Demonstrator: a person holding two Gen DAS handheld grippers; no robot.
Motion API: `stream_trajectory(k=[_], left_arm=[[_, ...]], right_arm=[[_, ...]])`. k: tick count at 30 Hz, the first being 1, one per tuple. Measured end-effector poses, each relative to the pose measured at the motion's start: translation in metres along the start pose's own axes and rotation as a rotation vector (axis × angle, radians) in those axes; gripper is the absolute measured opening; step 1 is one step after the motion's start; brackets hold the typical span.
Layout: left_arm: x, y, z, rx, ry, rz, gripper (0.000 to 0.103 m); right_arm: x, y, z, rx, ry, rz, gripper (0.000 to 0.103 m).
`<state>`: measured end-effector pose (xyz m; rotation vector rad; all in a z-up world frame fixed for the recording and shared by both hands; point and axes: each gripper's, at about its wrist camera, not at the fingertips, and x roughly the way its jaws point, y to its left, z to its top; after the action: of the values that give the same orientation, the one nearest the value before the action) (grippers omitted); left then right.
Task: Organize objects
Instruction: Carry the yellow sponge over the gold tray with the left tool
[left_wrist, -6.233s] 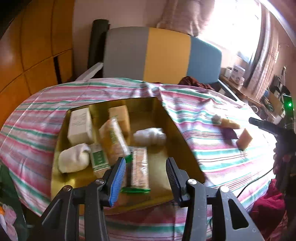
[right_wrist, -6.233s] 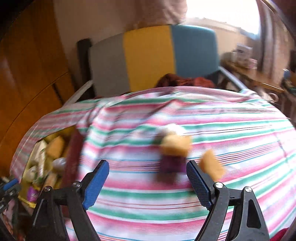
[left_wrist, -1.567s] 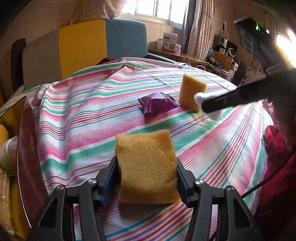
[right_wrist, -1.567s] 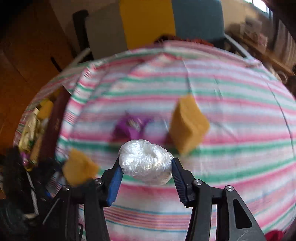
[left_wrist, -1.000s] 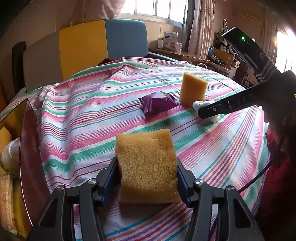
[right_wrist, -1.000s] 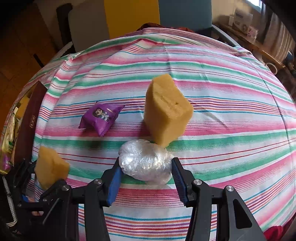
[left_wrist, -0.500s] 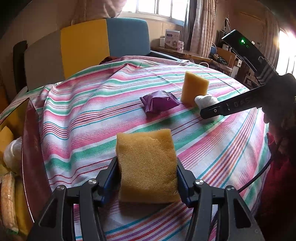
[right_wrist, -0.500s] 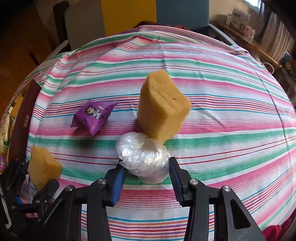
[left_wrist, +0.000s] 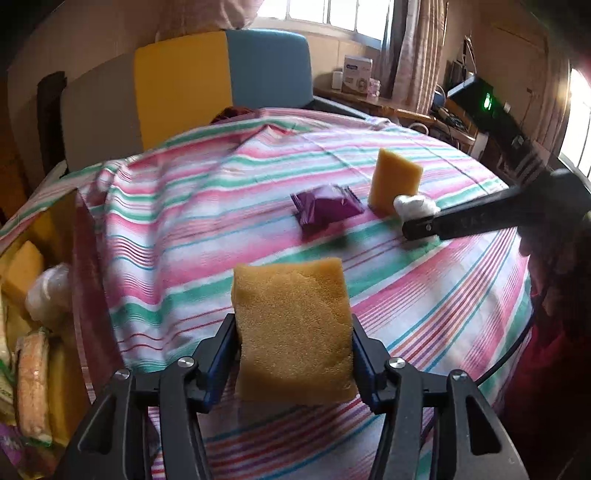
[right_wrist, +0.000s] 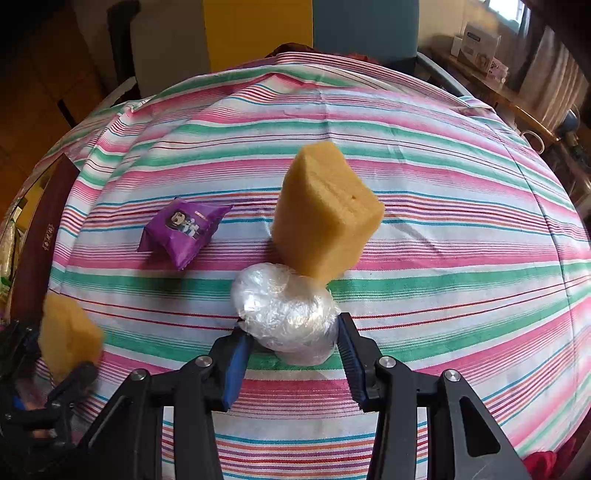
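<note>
The left gripper (left_wrist: 293, 328) is clamped on a yellow rectangular sponge block (left_wrist: 293, 332), its blue-padded jaws pressing both sides, so the block fills the lower middle of the left wrist view and hangs above the pink, green and white striped tablecloth (left_wrist: 192, 236). In the right wrist view the same held block shows small at the lower left edge. The right gripper (right_wrist: 291, 332) has its jaws pressed against a white ball wrapped in clear plastic film (right_wrist: 286, 314), which sits on the cloth just below centre of that view. Touching the ball from above stands a second yellow sponge block (right_wrist: 325, 221), upright and slightly tilted, in the middle of the frame. To its left, apart from it, lies a small purple snack packet (right_wrist: 183, 230) with a cartoon print. At the far left of the left wrist view an open gold-lined box (left_wrist: 59, 229) holds more goods: another yellow block, a white wrapped ball and packets. Behind the table, at the top of both views, is a grey, yellow and blue padded chair back (left_wrist: 184, 85).
</note>
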<state>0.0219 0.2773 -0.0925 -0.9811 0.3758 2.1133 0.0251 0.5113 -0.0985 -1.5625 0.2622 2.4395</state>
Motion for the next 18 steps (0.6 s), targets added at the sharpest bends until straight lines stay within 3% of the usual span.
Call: stream_trajectory(k=[11,18], left_arm=[[-0.075,0.006,0.02,-0.037,-0.139,0.037,0.057],[-0.095,0.022,0.024,-0.089,-0.163,0.038,0.057]], right_arm=[[0.0,0.004,-0.001,-0.033,-0.006,-0.029,0.046],[0.001,0.005,0.0,-0.038,-0.002,-0.043,0.045]])
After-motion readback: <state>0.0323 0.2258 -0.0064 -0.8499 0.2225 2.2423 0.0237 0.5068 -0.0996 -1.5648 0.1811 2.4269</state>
